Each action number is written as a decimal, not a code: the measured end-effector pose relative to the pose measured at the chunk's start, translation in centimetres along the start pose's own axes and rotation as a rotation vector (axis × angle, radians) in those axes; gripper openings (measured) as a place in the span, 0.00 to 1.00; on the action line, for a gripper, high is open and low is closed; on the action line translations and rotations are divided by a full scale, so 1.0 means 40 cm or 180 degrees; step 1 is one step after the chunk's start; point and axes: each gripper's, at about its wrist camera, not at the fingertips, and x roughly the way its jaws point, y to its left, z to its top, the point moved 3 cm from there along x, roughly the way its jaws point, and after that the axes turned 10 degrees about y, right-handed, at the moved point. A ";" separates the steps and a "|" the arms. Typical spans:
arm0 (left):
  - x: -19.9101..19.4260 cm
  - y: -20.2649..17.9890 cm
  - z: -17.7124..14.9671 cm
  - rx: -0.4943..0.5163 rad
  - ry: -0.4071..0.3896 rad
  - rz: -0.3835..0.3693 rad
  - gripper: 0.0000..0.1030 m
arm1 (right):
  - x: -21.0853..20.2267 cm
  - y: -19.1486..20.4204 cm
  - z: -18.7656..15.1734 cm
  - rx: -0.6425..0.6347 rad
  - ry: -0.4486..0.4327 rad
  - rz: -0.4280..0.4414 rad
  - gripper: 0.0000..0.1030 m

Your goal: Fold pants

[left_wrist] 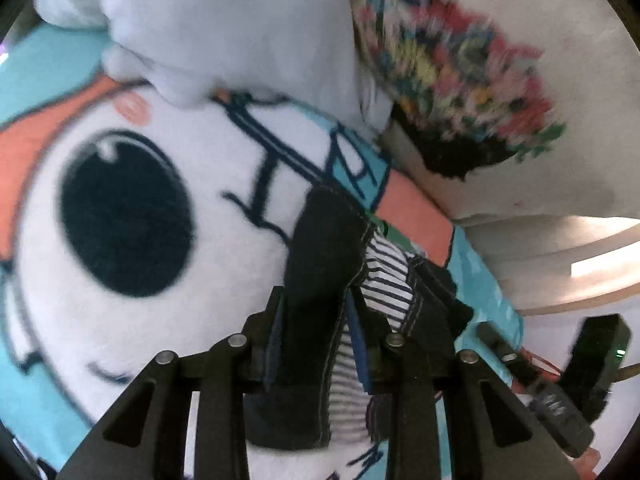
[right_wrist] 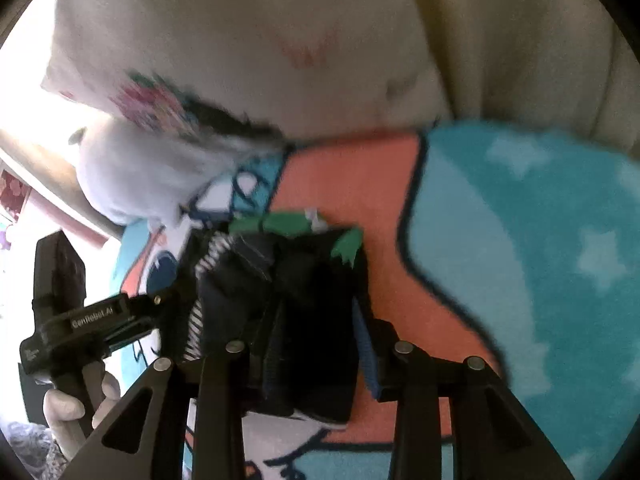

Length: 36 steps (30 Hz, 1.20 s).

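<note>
The pants [left_wrist: 320, 256] are dark denim with light stitching and a striped lining; they also show in the right wrist view [right_wrist: 308, 280], bunched, with a green patch. My left gripper [left_wrist: 316, 320] is shut on a fold of the pants, held above a cartoon blanket [left_wrist: 120, 280]. My right gripper [right_wrist: 316, 340] is shut on another part of the pants, above the blanket's orange area [right_wrist: 360, 184]. The left gripper's body [right_wrist: 80, 320] and the hand holding it appear at the lower left of the right wrist view.
A white plush pillow [left_wrist: 224, 28] and a floral cushion [left_wrist: 452, 64] lie at the blanket's far edge. A cream upholstered backrest [right_wrist: 280, 20] rises behind. The right gripper's body [left_wrist: 560, 392] is at the lower right of the left wrist view.
</note>
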 end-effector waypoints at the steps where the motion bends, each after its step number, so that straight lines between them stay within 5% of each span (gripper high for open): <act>1: -0.028 0.006 -0.010 -0.0006 -0.0068 -0.0017 0.27 | -0.034 0.013 -0.001 -0.0058 -0.0136 -0.0043 0.36; 5: -0.118 0.048 -0.077 -0.0015 -0.0262 0.0124 0.29 | -0.091 0.103 -0.005 -0.0402 -0.0287 -0.0052 0.30; 13: -0.223 0.109 -0.191 0.0125 -0.0442 0.0397 0.32 | 0.127 0.110 -0.012 -0.0237 0.0244 -0.0519 0.28; 17: -0.261 0.128 -0.221 0.0262 -0.0529 0.0572 0.35 | 0.080 0.146 -0.009 -0.0174 0.0043 -0.0669 0.29; 22: -0.321 0.169 -0.216 0.0361 -0.0645 0.0691 0.35 | 0.016 0.277 -0.055 -0.0519 -0.0237 -0.0749 0.46; 30: -0.415 0.286 -0.207 0.0380 -0.0767 0.0821 0.37 | 0.225 0.350 -0.124 -0.0435 0.0400 -0.0996 0.45; 36: -0.405 0.322 -0.198 0.0487 -0.0656 0.0877 0.38 | 0.161 0.375 -0.146 -0.0133 -0.0037 -0.0861 0.45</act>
